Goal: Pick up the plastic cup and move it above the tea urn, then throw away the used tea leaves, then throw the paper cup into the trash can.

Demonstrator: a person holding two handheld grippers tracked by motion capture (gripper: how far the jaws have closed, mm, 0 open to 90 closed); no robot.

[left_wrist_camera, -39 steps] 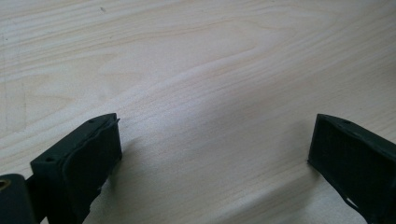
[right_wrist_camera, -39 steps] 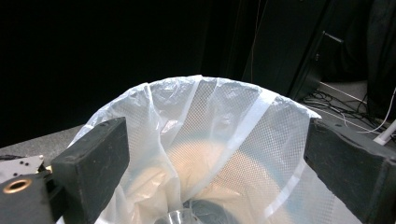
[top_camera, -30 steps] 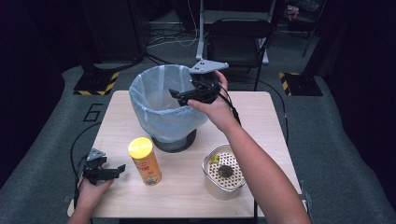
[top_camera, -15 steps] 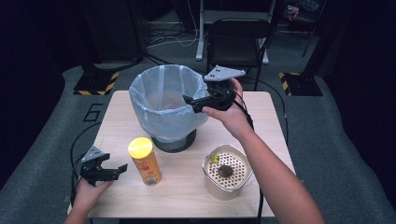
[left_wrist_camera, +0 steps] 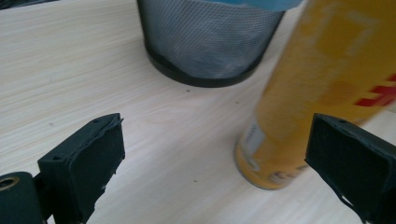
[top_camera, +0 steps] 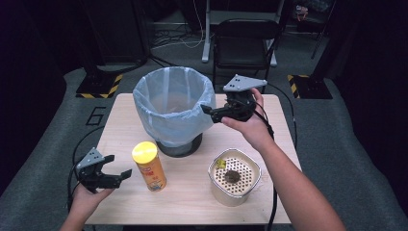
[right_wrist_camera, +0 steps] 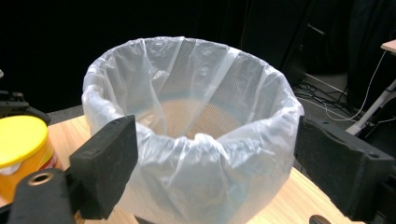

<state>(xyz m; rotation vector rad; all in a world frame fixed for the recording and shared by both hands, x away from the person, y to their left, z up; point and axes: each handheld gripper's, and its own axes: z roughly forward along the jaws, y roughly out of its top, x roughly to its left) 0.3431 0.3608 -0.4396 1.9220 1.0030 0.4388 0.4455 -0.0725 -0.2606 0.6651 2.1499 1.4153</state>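
- The right gripper is held up in the air just right of the bin's rim, jaws pointing left toward the bin; its jaws stand wide with nothing between them, and they have just been closing a little; the grey three-cornered plate sits on top of it, and its cable trails down past the person's wrist.
- In the right gripper view the two black jaws frame the bin from the side; the bin's clear bag is folded over the rim and the mesh wall shows through it; neither jaw touches the bag.
- The left gripper is held low over the front left part of the table, jaws pointing right at the yellow can; its jaws are wide apart and hold nothing.
- In the left gripper view the can stands upright on the table, just in front of the jaw seen at the right of that view and not between the pads; the bin's dark base stands farther back.
- The can has a yellow lid and stands just in front of the bin, a little to its left.
- A cream container with a perforated top stands at the front right of the table, well apart from the can; a small dark lump and a yellowish bit lie on that top.
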